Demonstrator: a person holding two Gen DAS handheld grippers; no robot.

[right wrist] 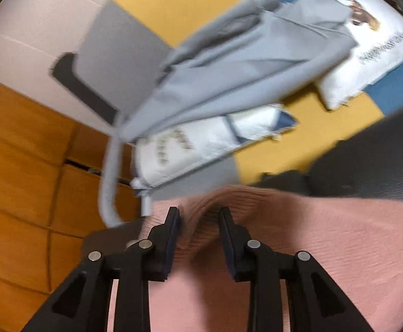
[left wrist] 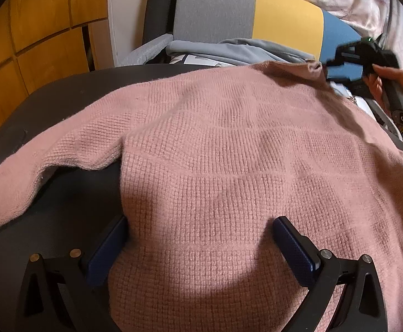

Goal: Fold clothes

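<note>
A pink knit sweater [left wrist: 229, 152] lies spread over a dark table [left wrist: 63, 91], one sleeve trailing to the left. My left gripper [left wrist: 201, 235] hovers low over the sweater's near part, jaws wide apart and open; one pad [left wrist: 110, 249] sits at the sweater's side edge, the other rests over the knit. At the far right a hand [left wrist: 395, 80] holds my right gripper [left wrist: 331, 66] at the sweater's far corner. In the right wrist view that gripper [right wrist: 200, 218] stands narrow, with a raised ridge of the sweater's [right wrist: 340, 235] ribbed hem bunched between its pads.
Behind the table stands a seat with grey, yellow and blue panels [left wrist: 284, 13]. On it lie a grey garment [right wrist: 229, 69] and white printed cushions [right wrist: 367, 55]. Orange wooden panels [left wrist: 35, 27] fill the left. The table's dark edge [right wrist: 367, 166] runs just beyond the hem.
</note>
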